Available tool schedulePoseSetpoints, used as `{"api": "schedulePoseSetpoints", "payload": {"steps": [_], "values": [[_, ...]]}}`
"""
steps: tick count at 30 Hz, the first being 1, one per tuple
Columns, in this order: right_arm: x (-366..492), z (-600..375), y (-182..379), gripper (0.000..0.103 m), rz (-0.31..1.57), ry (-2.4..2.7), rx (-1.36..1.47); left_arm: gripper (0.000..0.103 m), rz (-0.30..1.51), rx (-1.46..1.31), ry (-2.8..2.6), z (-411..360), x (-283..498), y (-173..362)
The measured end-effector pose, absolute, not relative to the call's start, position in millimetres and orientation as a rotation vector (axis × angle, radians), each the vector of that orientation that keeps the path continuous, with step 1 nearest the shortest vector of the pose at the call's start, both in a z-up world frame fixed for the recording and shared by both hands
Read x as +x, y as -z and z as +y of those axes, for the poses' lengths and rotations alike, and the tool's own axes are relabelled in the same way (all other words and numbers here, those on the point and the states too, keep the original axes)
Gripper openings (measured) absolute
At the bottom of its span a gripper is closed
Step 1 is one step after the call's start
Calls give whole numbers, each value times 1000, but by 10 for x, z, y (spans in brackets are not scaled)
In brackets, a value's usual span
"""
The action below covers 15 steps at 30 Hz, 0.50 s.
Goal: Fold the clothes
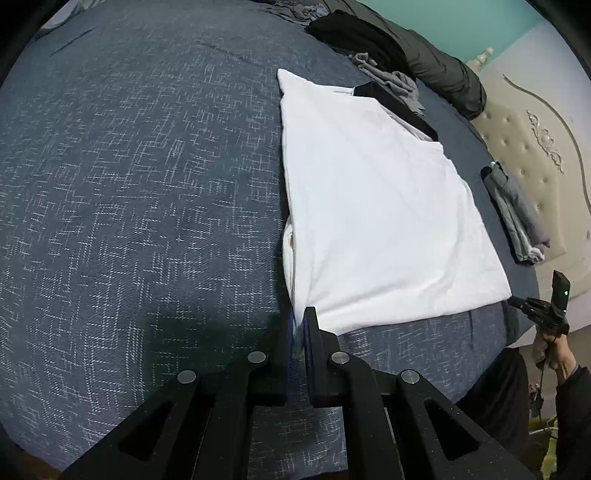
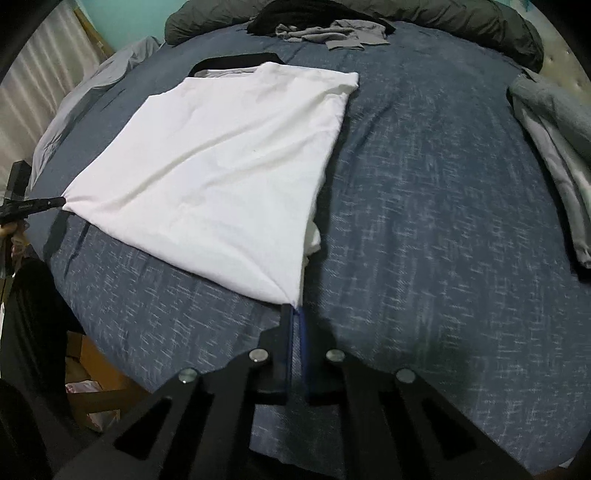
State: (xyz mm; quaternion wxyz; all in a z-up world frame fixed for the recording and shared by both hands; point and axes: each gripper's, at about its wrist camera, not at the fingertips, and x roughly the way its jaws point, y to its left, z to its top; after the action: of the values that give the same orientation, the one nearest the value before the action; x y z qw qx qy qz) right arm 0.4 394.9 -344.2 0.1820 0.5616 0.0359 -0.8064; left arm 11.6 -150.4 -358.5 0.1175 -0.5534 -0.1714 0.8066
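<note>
A: Item one?
B: White T-shirt point(image 1: 384, 206), black collar, folded lengthwise, flat on the blue bedspread point(image 1: 147, 184).
A: Tools?
B: Left tool point(image 1: 298, 325), fingers pressed together, pinching one near hem corner. Right tool point(image 2: 296, 314), likewise pressed together on the other near corner.
A: Other stock?
B: Folded grey garments point(image 2: 554, 147) at the bed's side; loose grey clothing point(image 2: 332, 35) and a dark duvet point(image 2: 443, 22) at the far edge.
</note>
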Motion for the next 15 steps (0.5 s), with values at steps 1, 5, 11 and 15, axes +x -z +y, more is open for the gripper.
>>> {"api": "schedulePoseSetpoints", "payload": {"steps": [1, 5, 11, 15], "values": [[-1, 3967, 3485, 2, 114, 2272, 1603, 6, -514, -1624, -2357, -1519, 108, 3605], [-12, 3994, 3640, 2, 104, 2273, 1638, 6, -546, -1650, -2343, -1555, 101, 3683], [-59, 4018, 3648, 3, 38, 2255, 1637, 7, -549, -1682, -2316, -1504, 65, 3755], [-117, 4060, 3640, 3, -24, 2256, 1653, 14, -553, -1699, -2308, -1528, 43, 3756]]}}
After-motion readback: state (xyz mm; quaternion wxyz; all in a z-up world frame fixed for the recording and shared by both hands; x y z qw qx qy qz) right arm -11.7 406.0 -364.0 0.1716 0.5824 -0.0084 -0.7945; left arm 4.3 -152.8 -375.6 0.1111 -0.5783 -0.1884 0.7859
